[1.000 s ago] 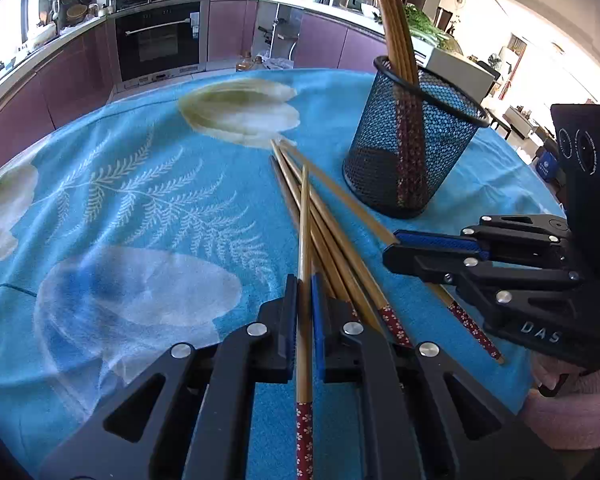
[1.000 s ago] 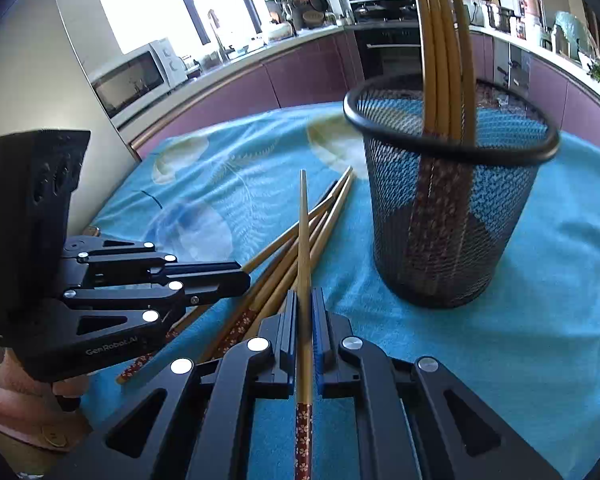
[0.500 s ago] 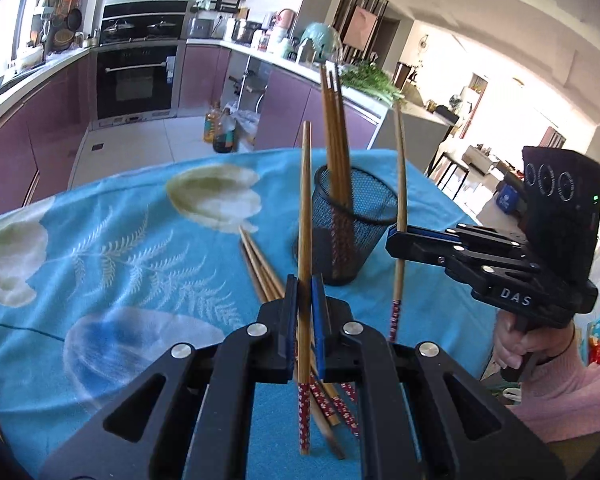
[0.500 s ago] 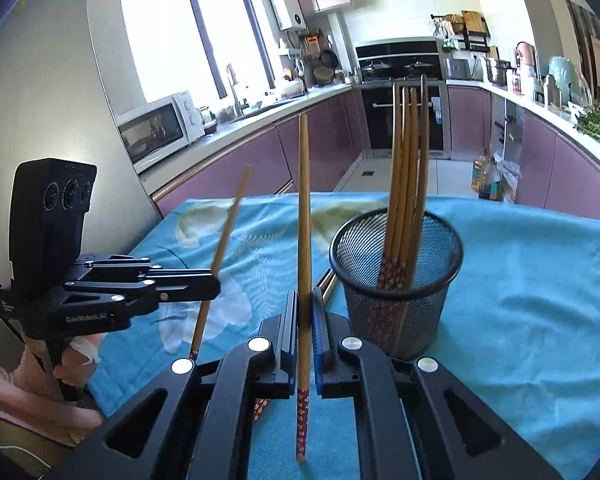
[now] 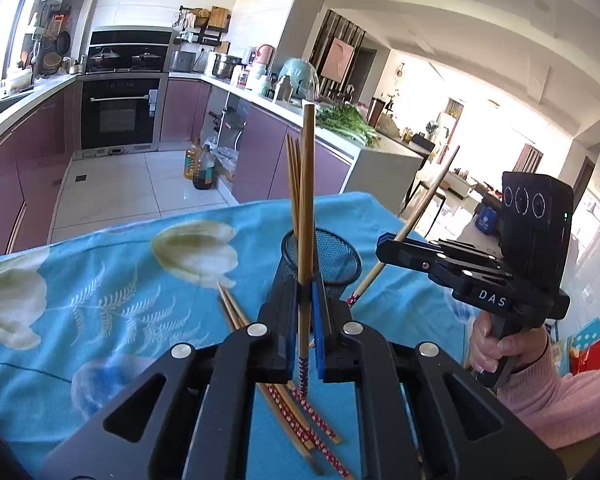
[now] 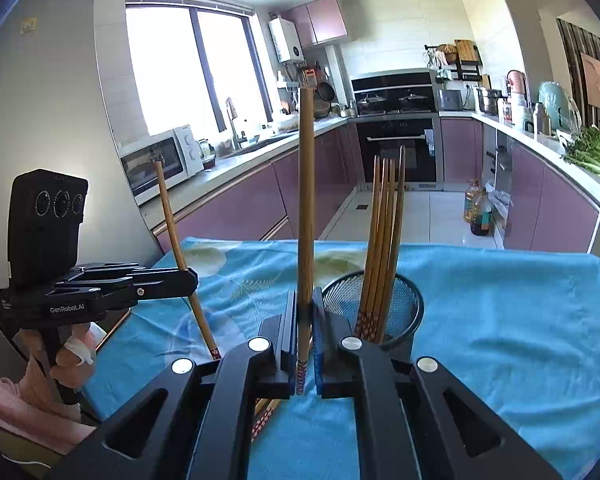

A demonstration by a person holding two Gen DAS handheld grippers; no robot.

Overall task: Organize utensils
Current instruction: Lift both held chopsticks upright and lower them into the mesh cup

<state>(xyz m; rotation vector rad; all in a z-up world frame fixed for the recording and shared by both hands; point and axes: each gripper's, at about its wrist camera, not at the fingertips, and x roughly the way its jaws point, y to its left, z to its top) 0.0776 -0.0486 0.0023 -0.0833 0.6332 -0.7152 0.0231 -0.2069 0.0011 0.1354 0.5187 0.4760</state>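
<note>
Since 1 s ago: both chopsticks lifted off the cloth and swung from flat to near upright; holder now smaller and lower in frame, so both grippers raised and pulled back. Left gripper [image 5: 307, 300] pinching one chopstick [image 5: 307, 200], jaws pressed onto it just above its red-patterned end, which hangs below the pads; plain end up at frame center. Right gripper [image 6: 305, 320] likewise clamped on its own chopstick [image 6: 305, 200], long axis vertical, patterned end down, plain end up near top center. Mesh holder [image 6: 404, 312] just right of center in right wrist view, close beyond the fingertips, with several chopsticks already standing in it, patterned ends down. In left wrist view, holder [image 5: 340, 264] directly behind the held stick, center frame. Right gripper appears nearer the cup, judging by its size in each view; not certain. In left view, right-hand stick [image 5: 420, 208] tilted, top toward upper right. Loose chopsticks [image 5: 284, 400] flat on blue cloth [image 5: 100, 280], lower center, running diagonally. Next, likely: carry over rim, drop patterned end first.
</note>
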